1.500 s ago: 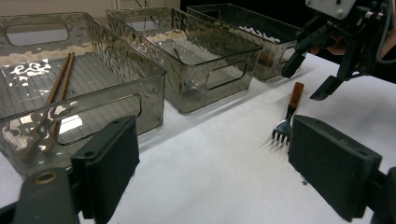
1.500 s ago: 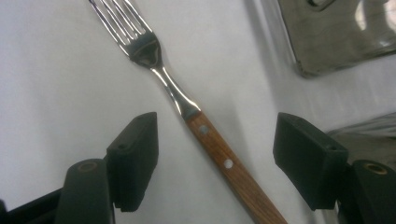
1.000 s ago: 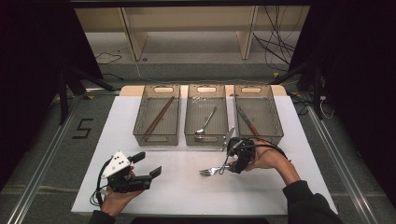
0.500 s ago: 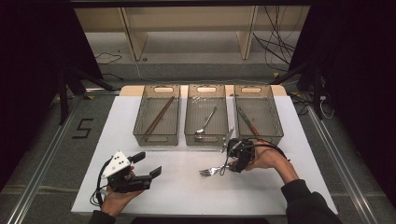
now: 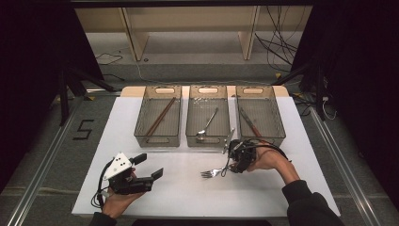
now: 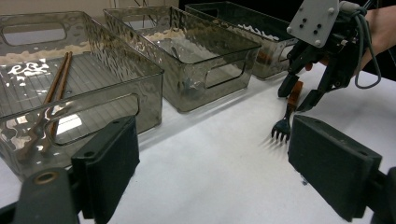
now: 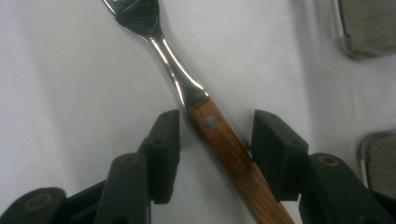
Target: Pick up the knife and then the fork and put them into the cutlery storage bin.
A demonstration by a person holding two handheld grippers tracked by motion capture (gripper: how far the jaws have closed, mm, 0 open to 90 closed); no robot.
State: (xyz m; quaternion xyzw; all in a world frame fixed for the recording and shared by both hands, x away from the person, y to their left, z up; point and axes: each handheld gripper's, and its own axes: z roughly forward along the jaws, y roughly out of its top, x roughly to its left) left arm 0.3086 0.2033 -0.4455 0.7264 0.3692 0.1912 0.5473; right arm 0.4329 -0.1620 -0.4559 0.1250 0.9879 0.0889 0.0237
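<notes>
Right gripper (image 7: 215, 154) jaws narrower around fork (image 7: 187, 91) (not yet pinching), left gripper (image 5: 149, 165) wide open.

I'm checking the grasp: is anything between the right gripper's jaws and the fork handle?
Nothing visible. The right gripper straddles the fork, its jaws just closing, with bare table in the gaps.

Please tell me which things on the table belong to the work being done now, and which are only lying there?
In use:
- fork, wooden handle, lying on the white table
- right gripper, jaws just closing either side of the handle, not yet pressing it

Lying about:
- left bin with chopsticks
- middle bin with spoon
- right bin with a wooden-handled utensil
- left gripper, open, idle
</notes>
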